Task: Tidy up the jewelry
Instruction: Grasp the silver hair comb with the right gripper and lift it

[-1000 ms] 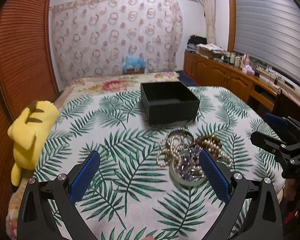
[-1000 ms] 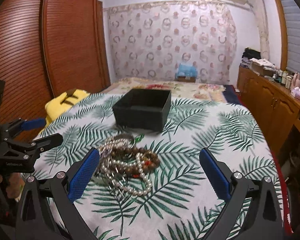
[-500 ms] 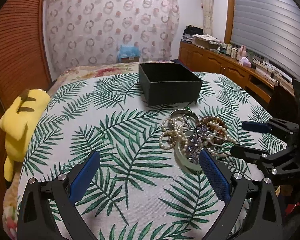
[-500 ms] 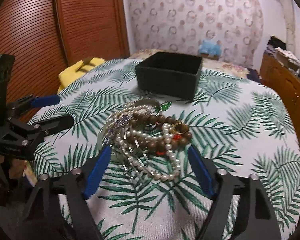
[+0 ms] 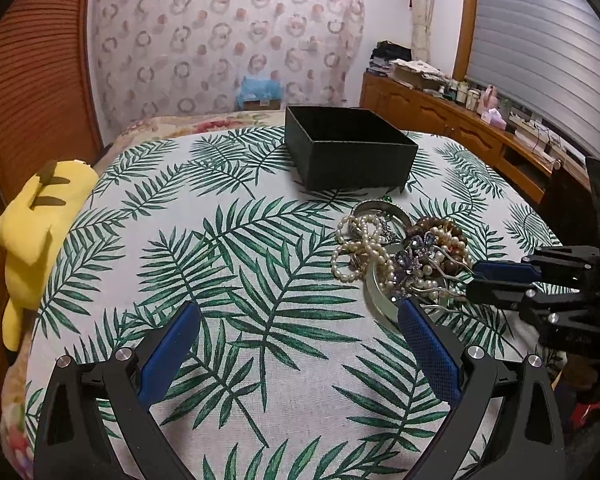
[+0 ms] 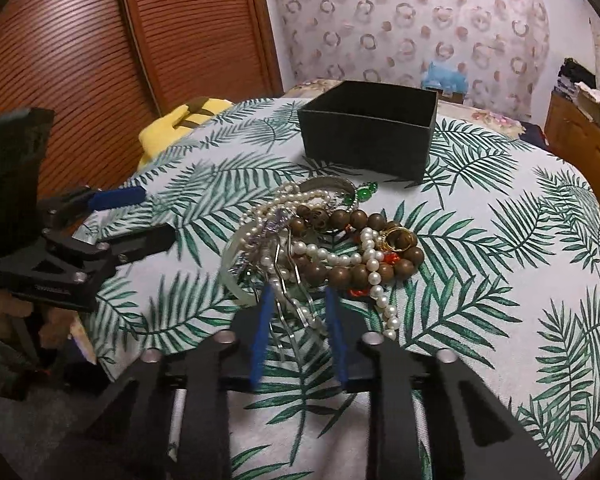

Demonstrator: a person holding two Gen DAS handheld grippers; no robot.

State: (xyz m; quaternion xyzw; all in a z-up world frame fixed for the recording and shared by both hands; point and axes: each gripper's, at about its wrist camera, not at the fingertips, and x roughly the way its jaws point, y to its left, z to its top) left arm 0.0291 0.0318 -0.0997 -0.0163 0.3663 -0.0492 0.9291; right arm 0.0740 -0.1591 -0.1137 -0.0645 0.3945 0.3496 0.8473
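Black and seemingly empty, the box (image 6: 370, 136) is waiting while we are narrowing the right gripper (image 6: 296, 300) around the hairpin (image 6: 290, 280) in the bench's jewelry heap (image 6: 320, 240), left gripper (image 5: 296, 320) gaping idle.

No legible text; only an unreadable blurred imprint on the left gripper (image 6: 116, 220) body.

louvered wood doors (image 6: 100, 60), ring-print curtain (image 5: 228, 48), shuttered window (image 5: 540, 56).
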